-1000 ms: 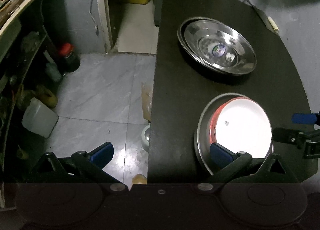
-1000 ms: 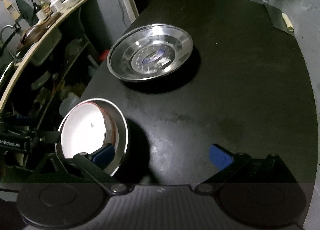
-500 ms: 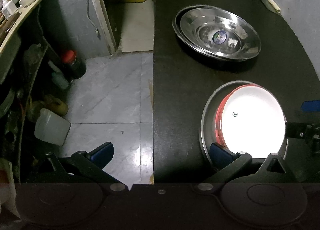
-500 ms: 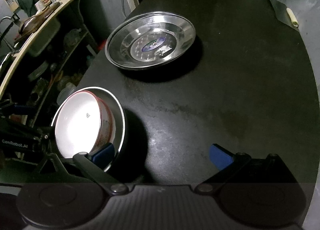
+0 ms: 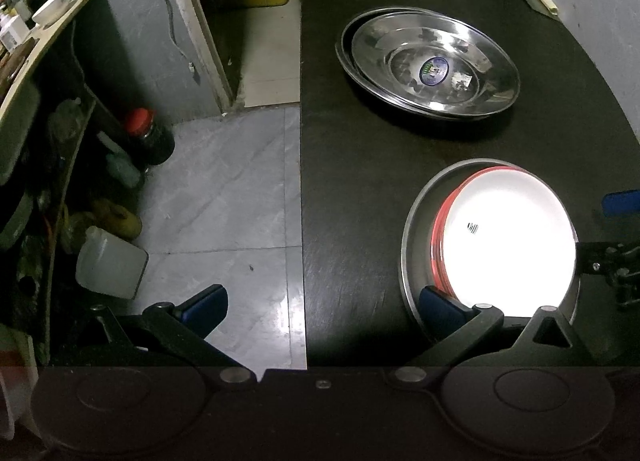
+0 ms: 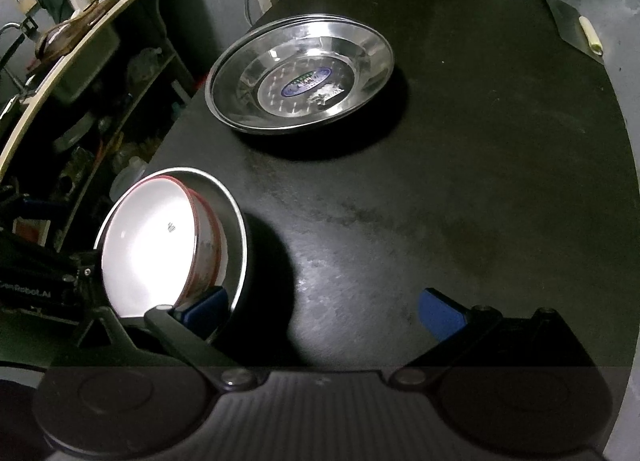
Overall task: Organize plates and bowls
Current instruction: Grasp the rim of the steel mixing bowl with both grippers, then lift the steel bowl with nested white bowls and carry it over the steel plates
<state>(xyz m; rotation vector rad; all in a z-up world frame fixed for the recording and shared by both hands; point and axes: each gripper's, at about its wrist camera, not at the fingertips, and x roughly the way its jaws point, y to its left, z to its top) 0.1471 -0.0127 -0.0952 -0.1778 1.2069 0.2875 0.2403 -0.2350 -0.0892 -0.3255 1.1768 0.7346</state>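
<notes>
Two stacks sit on the dark table (image 6: 480, 165): a pair of nested steel plates (image 5: 430, 67) toward the far side, and near the table's left edge a steel bowl (image 5: 414, 245) with a red-rimmed white bowl (image 5: 504, 237) nested inside it. Your left gripper (image 5: 320, 305) stands wide open, one blue pad over the floor, the other at the near rim of the bowl stack. Your right gripper (image 6: 320, 311) is open as well, its left pad against that same rim, its right pad above bare table.

Expect the steel to be light, stiff and slick, so it may slide or ring if you nudge it. The white bowl looks like enamel or ceramic; treat it as heavier and chippable. It sits off-centre in the steel one, crowded toward one side, so it could rattle. Pinch across the rim, one finger inside and one outside, and lift level.
</notes>
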